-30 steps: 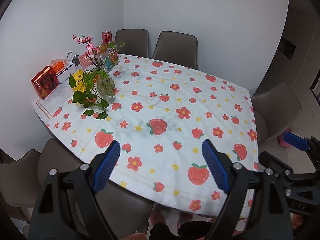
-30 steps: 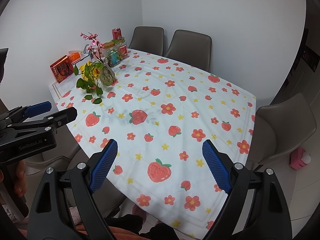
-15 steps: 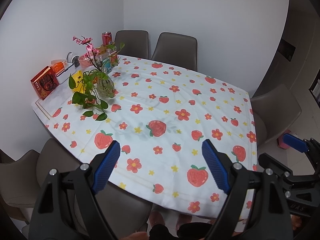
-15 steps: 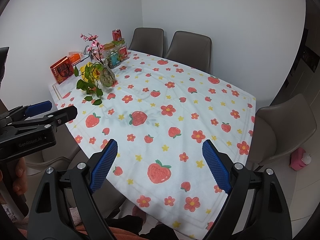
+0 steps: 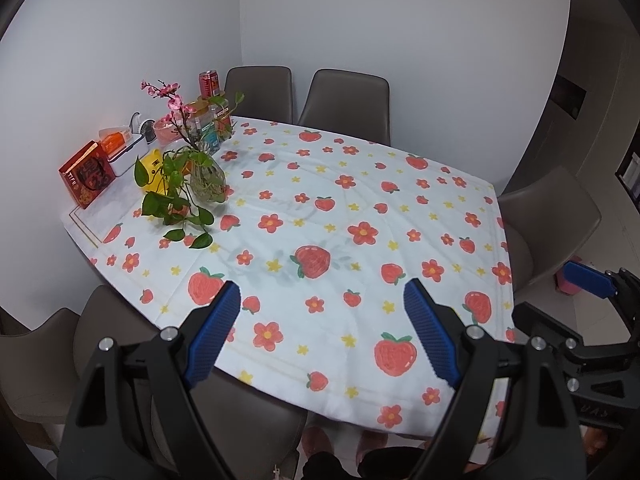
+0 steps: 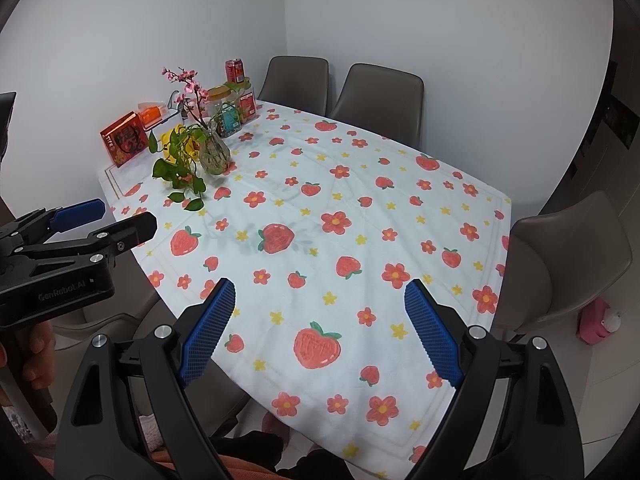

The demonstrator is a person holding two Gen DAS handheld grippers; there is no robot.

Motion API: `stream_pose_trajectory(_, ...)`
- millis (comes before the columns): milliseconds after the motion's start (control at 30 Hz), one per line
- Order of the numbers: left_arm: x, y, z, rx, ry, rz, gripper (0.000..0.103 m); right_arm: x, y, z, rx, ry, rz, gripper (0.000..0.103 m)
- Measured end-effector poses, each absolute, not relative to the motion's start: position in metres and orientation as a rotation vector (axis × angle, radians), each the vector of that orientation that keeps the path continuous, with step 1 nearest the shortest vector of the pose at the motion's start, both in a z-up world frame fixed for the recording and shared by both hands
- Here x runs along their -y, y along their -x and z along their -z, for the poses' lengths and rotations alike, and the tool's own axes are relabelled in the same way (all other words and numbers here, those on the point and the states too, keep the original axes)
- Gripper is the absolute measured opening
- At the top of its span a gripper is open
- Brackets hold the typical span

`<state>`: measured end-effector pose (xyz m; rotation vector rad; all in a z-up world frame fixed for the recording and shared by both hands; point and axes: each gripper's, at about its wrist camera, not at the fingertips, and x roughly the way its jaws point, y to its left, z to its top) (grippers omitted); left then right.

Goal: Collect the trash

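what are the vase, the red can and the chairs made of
Vase: clear glass, it seems; stems show through its wall.
Red can: probably printed metal, going by its drink-can shape and slight sheen.
Chairs: grey-brown smooth upholstery, likely leather or faux leather, with a soft matte sheen; which one cannot be told.

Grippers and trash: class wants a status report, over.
Left gripper open, empty; right gripper open, empty, both short of the table. No obvious trash; red can upright, far corner. Vase of greenery fronts that corner.
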<state>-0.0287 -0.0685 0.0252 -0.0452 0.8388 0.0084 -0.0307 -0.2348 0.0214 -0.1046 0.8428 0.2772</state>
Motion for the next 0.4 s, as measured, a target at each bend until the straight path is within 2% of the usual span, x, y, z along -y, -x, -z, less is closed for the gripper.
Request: stream_pose_trajectory(400,0.0641,0.0311,-0.0266,-0.831,0.036,-0.002,0.084,0.2353,0.0314,-0.0208,-0.843,0.103,-0.276,0.084)
